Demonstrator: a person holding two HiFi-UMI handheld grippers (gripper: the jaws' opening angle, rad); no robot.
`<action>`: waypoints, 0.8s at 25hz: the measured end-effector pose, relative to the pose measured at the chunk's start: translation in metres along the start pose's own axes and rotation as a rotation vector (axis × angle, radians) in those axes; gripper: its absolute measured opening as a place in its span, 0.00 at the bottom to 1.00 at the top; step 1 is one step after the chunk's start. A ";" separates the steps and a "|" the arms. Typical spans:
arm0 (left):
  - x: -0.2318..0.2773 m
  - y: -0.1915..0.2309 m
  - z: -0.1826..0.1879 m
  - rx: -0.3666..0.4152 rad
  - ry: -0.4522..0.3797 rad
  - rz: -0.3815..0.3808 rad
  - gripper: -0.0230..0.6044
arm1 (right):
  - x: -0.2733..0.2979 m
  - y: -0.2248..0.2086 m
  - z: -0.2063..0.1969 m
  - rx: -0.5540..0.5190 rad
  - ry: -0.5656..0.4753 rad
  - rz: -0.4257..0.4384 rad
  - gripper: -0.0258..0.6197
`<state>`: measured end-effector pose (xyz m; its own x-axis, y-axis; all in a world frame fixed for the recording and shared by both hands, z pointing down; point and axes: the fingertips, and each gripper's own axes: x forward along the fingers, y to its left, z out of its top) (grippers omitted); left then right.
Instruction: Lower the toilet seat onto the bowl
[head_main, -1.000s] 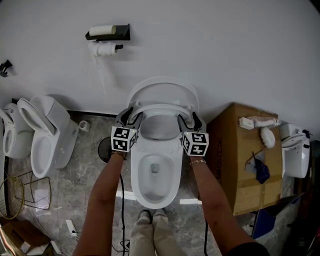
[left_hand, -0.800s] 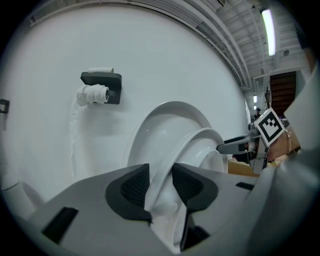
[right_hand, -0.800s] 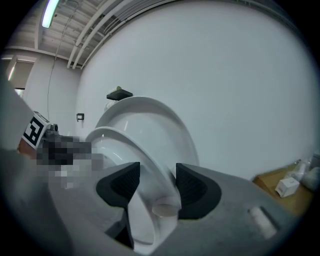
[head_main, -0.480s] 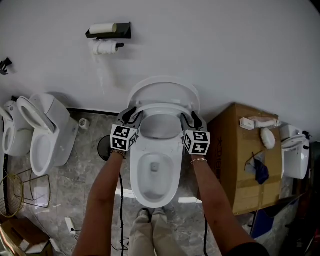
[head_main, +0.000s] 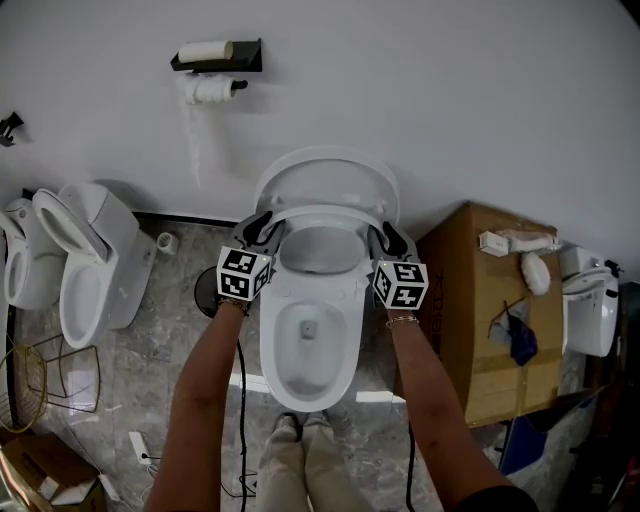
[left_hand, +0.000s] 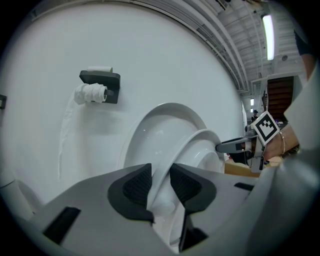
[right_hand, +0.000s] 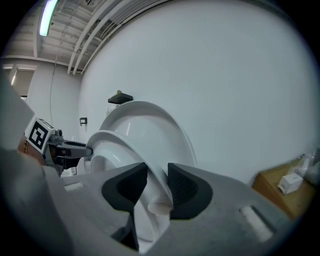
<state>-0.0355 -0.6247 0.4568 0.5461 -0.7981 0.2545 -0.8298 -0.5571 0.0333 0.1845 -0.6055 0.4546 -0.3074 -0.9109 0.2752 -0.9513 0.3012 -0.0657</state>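
A white toilet stands against the wall with its lid (head_main: 325, 172) up. The toilet seat (head_main: 322, 214) is raised and tilts forward off the lid, above the bowl (head_main: 308, 345). My left gripper (head_main: 262, 229) holds the seat's left side. In the left gripper view the seat rim (left_hand: 197, 145) runs between the pads of the left gripper (left_hand: 161, 183), which press on it. My right gripper (head_main: 386, 238) is at the seat's right side, and its jaws are closing. In the right gripper view the right gripper (right_hand: 157, 186) has both pads against the seat rim (right_hand: 114, 142).
A cardboard box (head_main: 478, 330) stands close on the toilet's right. Two more toilets (head_main: 85, 265) stand at the left, with a wire rack (head_main: 62, 378) in front of them. A toilet paper holder (head_main: 216, 62) hangs on the wall. A cable (head_main: 241, 400) runs over the floor.
Both grippers' jaws have narrowed onto the sides of the raised seat. The hands have barely shifted, and the seat stands at about the same tilt.
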 end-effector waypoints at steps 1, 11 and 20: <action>-0.002 -0.001 0.000 0.000 -0.004 -0.001 0.22 | -0.002 0.001 0.000 0.001 -0.004 0.001 0.24; -0.028 -0.017 -0.005 -0.022 -0.027 0.001 0.22 | -0.031 0.011 -0.006 0.017 -0.031 0.000 0.24; -0.059 -0.038 -0.015 -0.013 -0.056 -0.028 0.23 | -0.066 0.025 -0.019 0.013 -0.058 -0.005 0.24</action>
<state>-0.0382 -0.5529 0.4548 0.5740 -0.7944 0.1987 -0.8156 -0.5762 0.0526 0.1817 -0.5325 0.4531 -0.3028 -0.9275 0.2192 -0.9530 0.2929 -0.0773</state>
